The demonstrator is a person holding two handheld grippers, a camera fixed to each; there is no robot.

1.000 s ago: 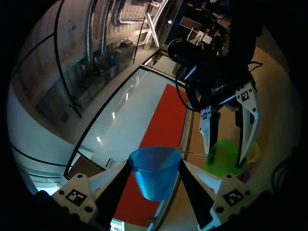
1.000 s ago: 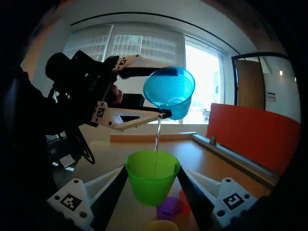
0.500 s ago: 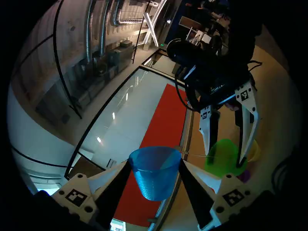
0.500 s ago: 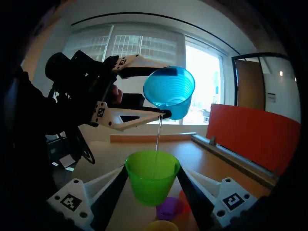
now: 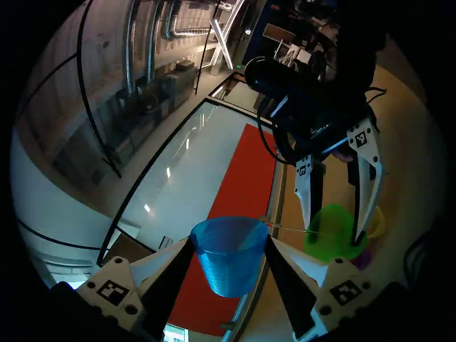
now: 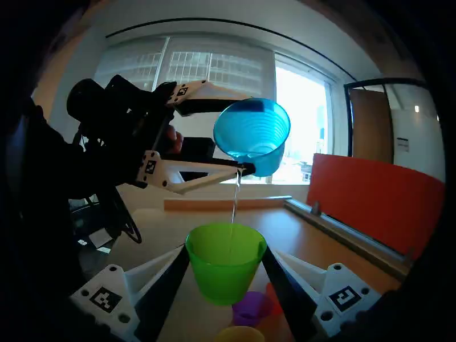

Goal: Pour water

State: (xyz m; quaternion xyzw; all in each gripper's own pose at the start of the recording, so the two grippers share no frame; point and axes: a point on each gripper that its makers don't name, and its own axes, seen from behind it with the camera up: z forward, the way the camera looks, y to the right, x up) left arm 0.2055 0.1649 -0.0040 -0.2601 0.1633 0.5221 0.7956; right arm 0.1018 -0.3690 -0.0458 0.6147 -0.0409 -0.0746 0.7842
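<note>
My left gripper is shut on a blue plastic cup, which lies tipped on its side. In the right gripper view the same blue cup hangs tilted above, its mouth facing the camera, and a thin stream of water falls from its lip. The stream lands in an upright green cup, held between the fingers of my right gripper. From the left gripper view the green cup sits in the right gripper at the right, above the wooden table.
Purple, yellow and orange cups stand on the wooden table below the green cup. A red panel borders the table on the right. Bright windows lie behind. A person's dark sleeve fills the left.
The blue cup has shifted very slightly to the right in the right gripper view. Water keeps streaming into the green cup. Both grips hold as before.
</note>
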